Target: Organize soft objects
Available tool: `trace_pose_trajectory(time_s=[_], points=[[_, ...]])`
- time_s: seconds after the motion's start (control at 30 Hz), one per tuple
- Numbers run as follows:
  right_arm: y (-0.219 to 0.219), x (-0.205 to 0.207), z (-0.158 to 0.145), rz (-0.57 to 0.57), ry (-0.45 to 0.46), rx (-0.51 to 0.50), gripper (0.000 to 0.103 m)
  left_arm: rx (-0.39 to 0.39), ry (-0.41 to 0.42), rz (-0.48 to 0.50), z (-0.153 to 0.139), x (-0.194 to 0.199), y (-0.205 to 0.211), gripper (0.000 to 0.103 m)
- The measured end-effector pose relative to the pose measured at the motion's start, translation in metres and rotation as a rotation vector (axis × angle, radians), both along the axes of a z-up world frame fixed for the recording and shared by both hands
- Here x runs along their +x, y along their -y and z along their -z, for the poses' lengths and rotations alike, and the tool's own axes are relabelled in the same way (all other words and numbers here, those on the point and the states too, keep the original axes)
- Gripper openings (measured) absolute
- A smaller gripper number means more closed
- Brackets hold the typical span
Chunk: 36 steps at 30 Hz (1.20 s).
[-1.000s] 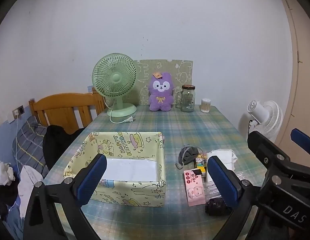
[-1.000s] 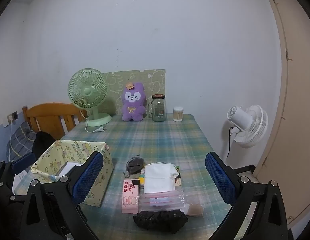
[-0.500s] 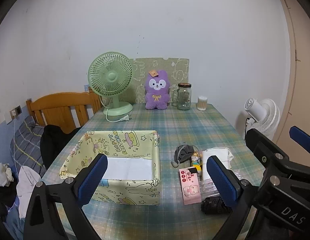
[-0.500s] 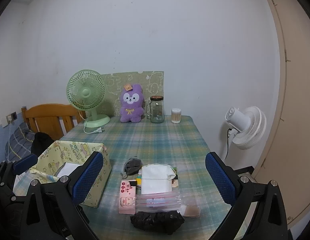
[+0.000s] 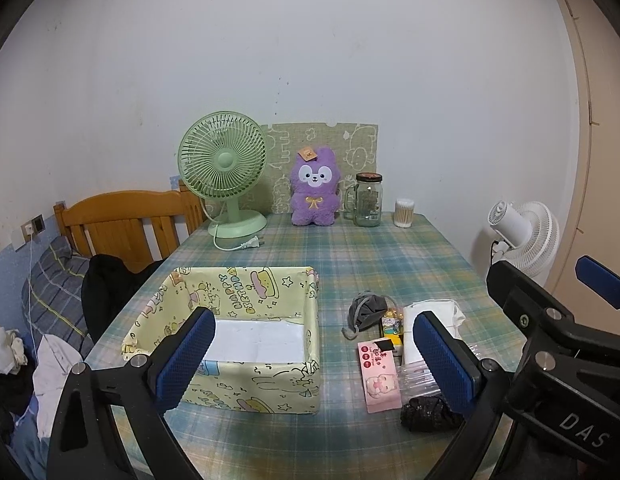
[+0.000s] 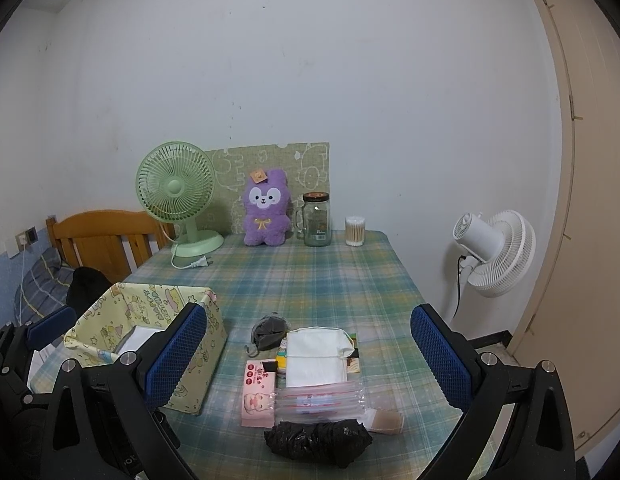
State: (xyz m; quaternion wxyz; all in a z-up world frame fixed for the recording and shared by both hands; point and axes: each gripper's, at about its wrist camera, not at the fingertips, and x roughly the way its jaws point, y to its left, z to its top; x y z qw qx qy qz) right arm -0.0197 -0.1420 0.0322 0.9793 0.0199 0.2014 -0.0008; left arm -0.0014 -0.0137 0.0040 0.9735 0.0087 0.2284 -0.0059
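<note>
Plaid tabletop (image 5: 350, 256). Far edge: green fan (image 5: 226, 172), purple plush (image 5: 314, 188), glass jar (image 5: 368, 200), cotton-swab tub (image 5: 404, 213). Near left: yellow fabric box (image 5: 246, 388). Near right, clustered: grey pouch (image 5: 366, 308), white cloth (image 6: 316, 354), pink packet (image 5: 380, 376), black bundle (image 6: 318, 438).

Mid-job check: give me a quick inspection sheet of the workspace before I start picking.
Surface: table with plaid cloth, flat, far half mostly bare.
Job's things: yellow fabric box, open, only a white sheet inside; beside it a pile: grey pouch, white folded cloth, pink packet, clear plastic pack, black crumpled bag.
Clutter: along the wall, green fan, purple plush, glass jar, cotton swab tub.
Grippers: left gripper and right gripper open, holding nothing.
Cables: green fan's plug lies unplugged on the cloth.
Surroundings: wooden headboard, white floor fan, door on the right.
</note>
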Motion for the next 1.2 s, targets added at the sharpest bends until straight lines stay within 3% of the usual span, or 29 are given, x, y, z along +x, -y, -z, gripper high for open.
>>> trace_pose_trajectory(time_s=[1.2], points=[[0.0005, -0.0039, -0.0013, 0.002, 0.013, -0.003, 0.102, -0.009, 0.004, 0.014, -0.0050, -0.0009, 0.0037, 0.098]])
